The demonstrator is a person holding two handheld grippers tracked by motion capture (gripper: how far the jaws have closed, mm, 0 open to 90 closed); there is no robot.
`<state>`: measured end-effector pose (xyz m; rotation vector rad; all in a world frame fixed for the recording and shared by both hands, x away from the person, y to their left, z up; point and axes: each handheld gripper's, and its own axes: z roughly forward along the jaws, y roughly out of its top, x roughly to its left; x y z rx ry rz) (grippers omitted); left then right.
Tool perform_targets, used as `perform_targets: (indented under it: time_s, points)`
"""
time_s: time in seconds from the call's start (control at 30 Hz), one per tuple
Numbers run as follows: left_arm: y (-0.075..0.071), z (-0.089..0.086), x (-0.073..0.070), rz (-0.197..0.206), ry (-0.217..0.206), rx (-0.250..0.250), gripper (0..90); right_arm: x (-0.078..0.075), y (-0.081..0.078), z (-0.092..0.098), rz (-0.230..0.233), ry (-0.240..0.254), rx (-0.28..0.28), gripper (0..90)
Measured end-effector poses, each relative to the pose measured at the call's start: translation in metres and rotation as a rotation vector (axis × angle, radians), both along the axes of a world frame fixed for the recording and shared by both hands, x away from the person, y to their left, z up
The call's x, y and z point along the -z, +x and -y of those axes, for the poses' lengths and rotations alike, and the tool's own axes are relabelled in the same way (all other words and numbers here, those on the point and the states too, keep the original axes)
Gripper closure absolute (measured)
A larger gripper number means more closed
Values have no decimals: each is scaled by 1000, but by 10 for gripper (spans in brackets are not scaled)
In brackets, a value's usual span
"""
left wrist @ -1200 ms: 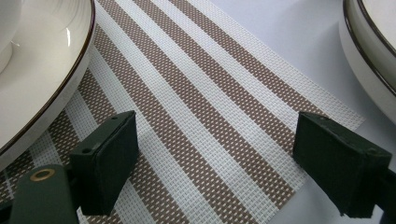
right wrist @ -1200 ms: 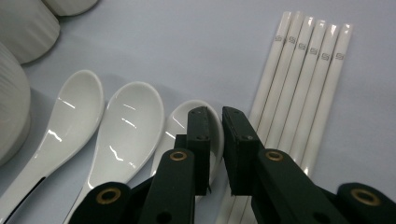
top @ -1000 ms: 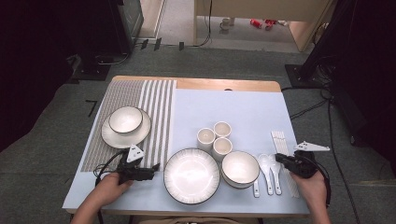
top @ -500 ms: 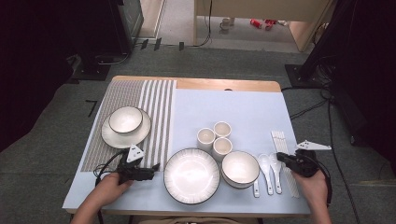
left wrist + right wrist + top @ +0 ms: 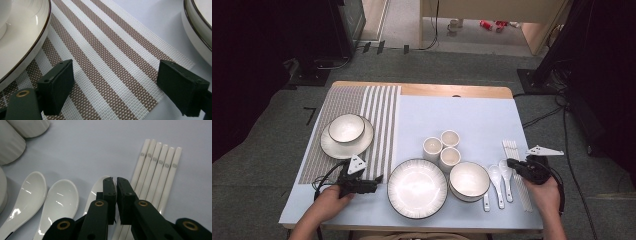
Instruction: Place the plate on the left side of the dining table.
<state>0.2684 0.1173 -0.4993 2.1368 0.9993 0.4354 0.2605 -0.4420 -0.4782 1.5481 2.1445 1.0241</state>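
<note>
My left gripper [image 5: 379,179] lies low at the front left of the table, a hand around it. Its jaws stand wide open over the brown-and-white striped placemat [image 5: 112,45], left gripper [image 5: 116,75] with nothing between them. My right gripper [image 5: 510,162] hovers at the front right, held by the other hand. In the right gripper view the right gripper [image 5: 116,180] is shut and empty, just above the rightmost of three white spoons [image 5: 96,192] and next to a row of white chopsticks [image 5: 160,170].
A large dark-rimmed plate [image 5: 417,187] and a bowl [image 5: 469,181] sit at the front centre, with three ribbed cups [image 5: 442,147] behind them. A small bowl on a plate [image 5: 346,127] rests on the placemat [image 5: 372,110]. The pale blue cloth [image 5: 472,110] stretches behind.
</note>
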Motion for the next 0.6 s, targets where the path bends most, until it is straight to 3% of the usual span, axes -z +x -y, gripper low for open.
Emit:
perform_targets:
  time_s: [0.6]
  points:
    - [0, 0, 0, 1, 0, -2, 144, 1, 20, 2, 15, 3, 10, 862]
